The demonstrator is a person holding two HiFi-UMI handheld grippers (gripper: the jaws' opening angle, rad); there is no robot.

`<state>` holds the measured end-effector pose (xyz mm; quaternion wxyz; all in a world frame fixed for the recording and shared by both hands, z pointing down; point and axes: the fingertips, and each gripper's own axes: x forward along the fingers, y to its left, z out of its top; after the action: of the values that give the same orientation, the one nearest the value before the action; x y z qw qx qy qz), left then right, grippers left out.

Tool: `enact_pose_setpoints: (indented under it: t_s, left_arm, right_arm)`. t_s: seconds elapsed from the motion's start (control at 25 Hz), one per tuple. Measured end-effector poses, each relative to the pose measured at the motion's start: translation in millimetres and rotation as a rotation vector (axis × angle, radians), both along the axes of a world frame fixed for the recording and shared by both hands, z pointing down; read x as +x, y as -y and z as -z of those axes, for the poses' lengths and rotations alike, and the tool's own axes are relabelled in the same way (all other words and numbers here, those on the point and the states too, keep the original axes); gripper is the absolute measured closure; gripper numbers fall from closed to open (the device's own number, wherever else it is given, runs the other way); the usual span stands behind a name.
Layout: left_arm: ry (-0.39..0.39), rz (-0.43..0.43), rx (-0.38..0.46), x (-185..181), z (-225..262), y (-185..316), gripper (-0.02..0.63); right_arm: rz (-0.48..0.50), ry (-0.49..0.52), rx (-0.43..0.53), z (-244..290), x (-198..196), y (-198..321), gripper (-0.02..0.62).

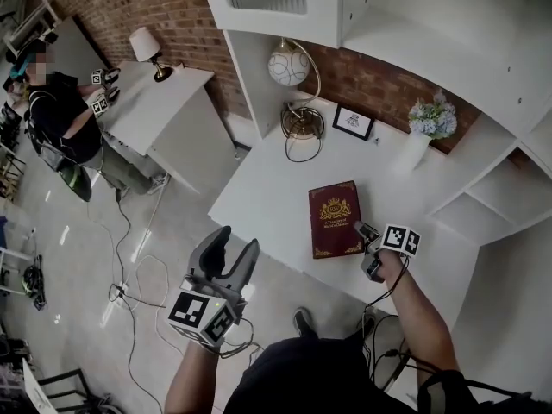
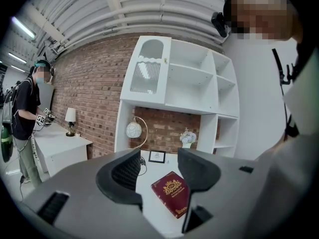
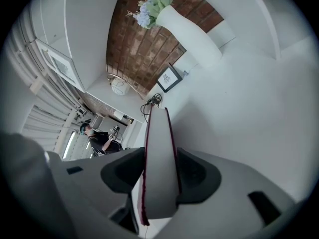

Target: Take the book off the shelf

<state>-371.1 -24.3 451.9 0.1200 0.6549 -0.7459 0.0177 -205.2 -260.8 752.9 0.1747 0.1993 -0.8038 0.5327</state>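
Book [image 1: 335,218], flat rect. maroon hardcover w/ gold emblem, on white desk [image 1: 267,188].

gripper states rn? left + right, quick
Left gripper: jaws open, nothing between them.
Right gripper: jaws closed on the edge of the dark red hardcover book.

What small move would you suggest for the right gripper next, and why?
Probably ease the right gripper open and draw it back: the book clamped by its edge already lies flat on the white desk, clear of the shelves, so letting go looks like all that remains.
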Motion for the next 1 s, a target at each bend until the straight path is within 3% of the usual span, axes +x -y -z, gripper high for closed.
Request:
enact_pose_setpoints:
  t_s: [0.16,0.32,0.48,0.6,0.76,0.88,1.0]
  left_arm:
    - [-0.005,-0.006,-0.003,-1.2,-4.2,2.0,0.376]
    - [-0.008,-0.011,0.001,-1.3,-8.3,7.3,0.376]
    - [-0.014,-0.015,0.018,-2.1,-7.9,12.1,0.376]
    - [-0.024,-0.027,0.037,-1.0,-4.9,16.7,0.377]
    - [-0.015,-0.039,0.070,2.0,1.9,26.4,0.390]
    - [0.000,-0.041,0.088,3.1,5.9,33.3,0.424]
    - [0.007,-0.027,0.112,7.0,12.6,39.9,0.467]
  right_arm:
    - [0.036,-0.088,0.085,-11.6,3.3,2.6,0.393]
    - [0.089,-0.172,0.222,-11.2,1.0,11.3,0.302]
    - [0.107,-0.198,0.336,11.5,-1.9,16.7,0.297]
    - [0.111,-0.204,0.451,45.3,-4.5,19.5,0.361]
    - [0.070,-0.204,0.620,105.1,2.2,24.5,0.525]
    - [0.047,-0.184,0.762,159.9,6.6,21.1,0.563]
    - [0.030,-0.123,0.838,211.7,9.9,12.8,0.565]
